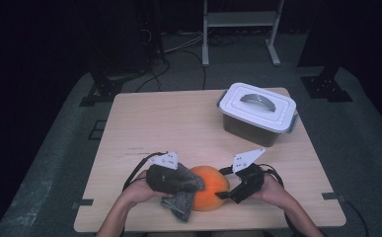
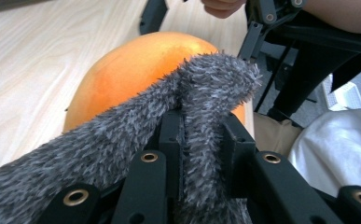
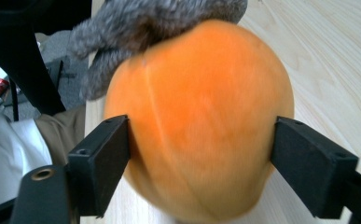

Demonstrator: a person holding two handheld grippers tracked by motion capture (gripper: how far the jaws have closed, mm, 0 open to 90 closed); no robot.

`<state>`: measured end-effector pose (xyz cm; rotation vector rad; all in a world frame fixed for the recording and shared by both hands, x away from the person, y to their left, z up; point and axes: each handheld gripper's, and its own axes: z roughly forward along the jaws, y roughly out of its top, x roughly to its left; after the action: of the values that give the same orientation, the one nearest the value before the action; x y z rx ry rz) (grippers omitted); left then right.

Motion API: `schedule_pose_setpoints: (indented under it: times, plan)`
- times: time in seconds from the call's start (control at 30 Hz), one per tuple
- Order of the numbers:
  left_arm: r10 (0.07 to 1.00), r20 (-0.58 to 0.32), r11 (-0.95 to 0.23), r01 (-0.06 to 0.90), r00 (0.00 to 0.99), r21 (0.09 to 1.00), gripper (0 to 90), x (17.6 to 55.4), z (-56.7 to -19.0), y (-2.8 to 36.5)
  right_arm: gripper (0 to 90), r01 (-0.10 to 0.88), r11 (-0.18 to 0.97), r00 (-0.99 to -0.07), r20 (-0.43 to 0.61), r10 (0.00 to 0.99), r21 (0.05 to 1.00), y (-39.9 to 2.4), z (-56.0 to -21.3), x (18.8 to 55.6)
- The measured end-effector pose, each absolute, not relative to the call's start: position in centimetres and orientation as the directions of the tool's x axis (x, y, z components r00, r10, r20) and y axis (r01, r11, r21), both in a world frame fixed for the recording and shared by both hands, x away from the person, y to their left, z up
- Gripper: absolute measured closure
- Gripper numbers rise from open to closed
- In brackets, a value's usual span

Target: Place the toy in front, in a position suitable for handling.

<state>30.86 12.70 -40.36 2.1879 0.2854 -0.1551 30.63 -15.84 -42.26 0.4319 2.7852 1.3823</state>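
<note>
Two black jaws at the bottom of the left gripper view are seen pressed together on a fold of fuzzy grey cloth (image 2: 122, 140), so the left gripper (image 2: 200, 140) is pinching it tight. That cloth is draped up and over the top of an orange fruit (image 2: 136, 70), touching its skin, with the wooden table (image 2: 33, 60) seen beyond.

Over in the right gripper view, the fruit (image 3: 201, 121) is bracketed by the right gripper (image 3: 199, 154), one jaw on each side of it. The jaws are spread really wide, and both appear to be touching the skin, but whether they actually press on it can't be told, since the picture is a bit blurred. The grey cloth (image 3: 141, 23) is seen lying on the far top of the fruit there.

From the high view, the whole thing is found near the front edge of the table (image 1: 178, 123), roughly in the middle. The fruit (image 1: 209, 190) sits on the tabletop between the left gripper (image 1: 198, 185) and the right gripper (image 1: 223, 193), each held in a hand coming in from the bottom. The cloth (image 1: 181, 200) hangs off the fruit's left side down to the wood.

A dark plastic box (image 1: 257, 116) with a white handled lid is parked well apart, at the far right corner of the table.
</note>
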Motion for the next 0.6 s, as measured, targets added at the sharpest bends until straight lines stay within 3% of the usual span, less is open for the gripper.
schedule_pose_setpoints:
  times: [0.07,0.27,0.5,0.6]
  plan:
    - [0.153,-0.205,-0.575,0.256,0.967,0.777,73.5,30.8,-40.3,12.6,19.5,0.252,0.573,-0.959,0.124,0.254,0.78,-15.5,-42.5,30.7]
    - [0.172,-0.142,-0.551,0.215,0.975,0.807,74.4,31.2,-38.8,12.3,38.8,0.211,0.542,-0.958,0.063,0.278,0.813,-15.2,-42.2,29.9]
    - [0.174,-0.119,-0.569,0.199,0.977,0.798,74.7,31.4,-38.7,11.8,43.3,0.168,0.568,-0.967,0.022,0.255,0.805,-15.4,-42.1,29.7]
    - [0.192,-0.175,-0.534,0.252,0.966,0.807,74.6,31.6,-39.9,13.0,43.8,0.172,0.587,-0.968,0.025,0.249,0.791,-16.1,-42.4,29.9]
